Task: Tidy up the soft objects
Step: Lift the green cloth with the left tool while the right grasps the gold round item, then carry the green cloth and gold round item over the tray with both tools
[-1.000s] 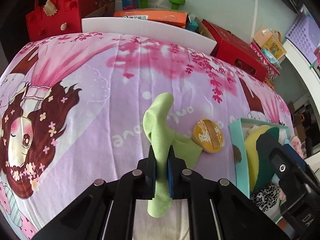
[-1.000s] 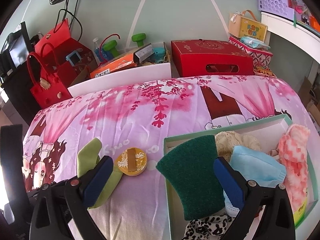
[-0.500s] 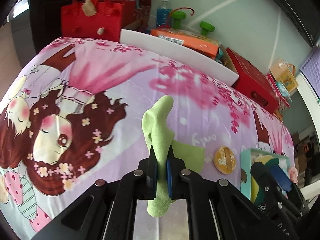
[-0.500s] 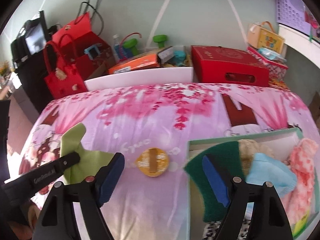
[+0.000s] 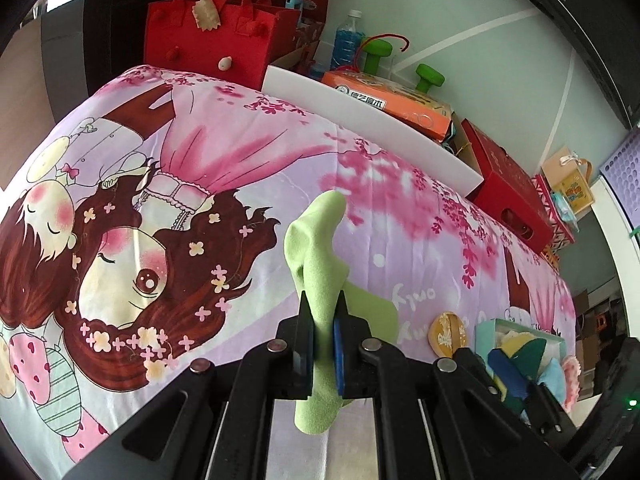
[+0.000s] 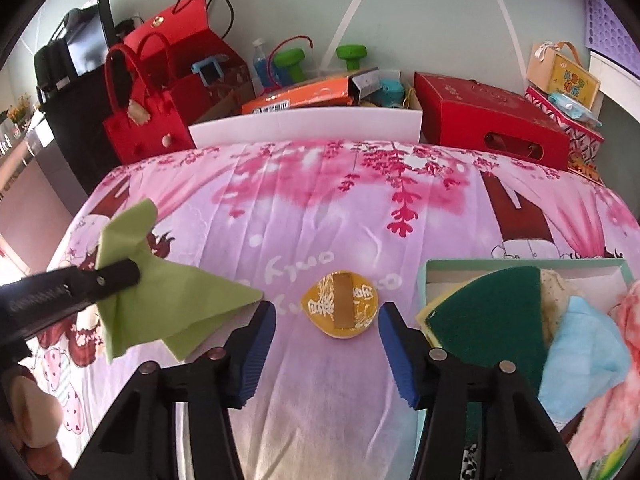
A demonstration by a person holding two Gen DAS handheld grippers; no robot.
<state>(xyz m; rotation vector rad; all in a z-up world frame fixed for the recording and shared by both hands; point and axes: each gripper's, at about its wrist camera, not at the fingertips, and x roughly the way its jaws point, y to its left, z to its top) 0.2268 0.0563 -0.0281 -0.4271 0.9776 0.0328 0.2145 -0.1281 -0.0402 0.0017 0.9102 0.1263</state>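
Left tool [image 5: 323,322]: clamped on a crumpled light-green soft cloth [image 5: 320,256], held up above the bed.
Right tool [image 6: 327,338]: closing, nothing pressed between its blue pads; a round yellow-orange puck [image 6: 341,305] lies ahead in the gap.
Surface: bed under a pink-and-lilac cartoon-print sheet [image 6: 320,216].
Storage: mint-green open box [image 6: 524,265] at right, holding a dark-green scouring pad [image 6: 490,312].
Room: red felt bag [image 6: 140,128], red carton [image 6: 486,120] behind.
Change: a second ago the right tool framed the scouring pad.
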